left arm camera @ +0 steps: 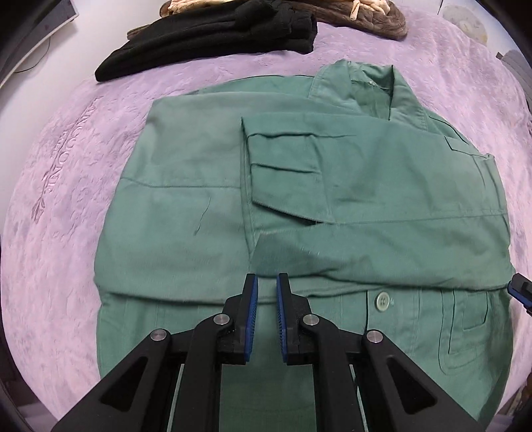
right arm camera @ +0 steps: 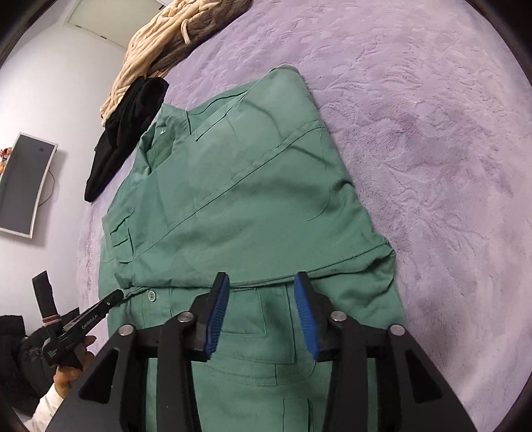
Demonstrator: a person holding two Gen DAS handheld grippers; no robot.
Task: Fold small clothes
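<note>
Left wrist view, left to right: lilac blanket (left arm camera: 50, 206) covering the bed; black garment (left arm camera: 212, 36) folded at the far edge, a brown-and-cream knit (left arm camera: 365, 16) behind it; green jacket (left arm camera: 299, 199) laid flat at centre, both sleeves folded inward across the body, collar away from the camera, button (left arm camera: 383, 300) on the near hem. Left gripper (left arm camera: 267, 282) hovers over the near hem, jaws narrow with a small gap, nothing between them. Right wrist view: wall screen (right arm camera: 23, 186) at far left; right gripper (right arm camera: 262, 282) above the hem just right of the left gripper, jaws wide, empty.
</note>
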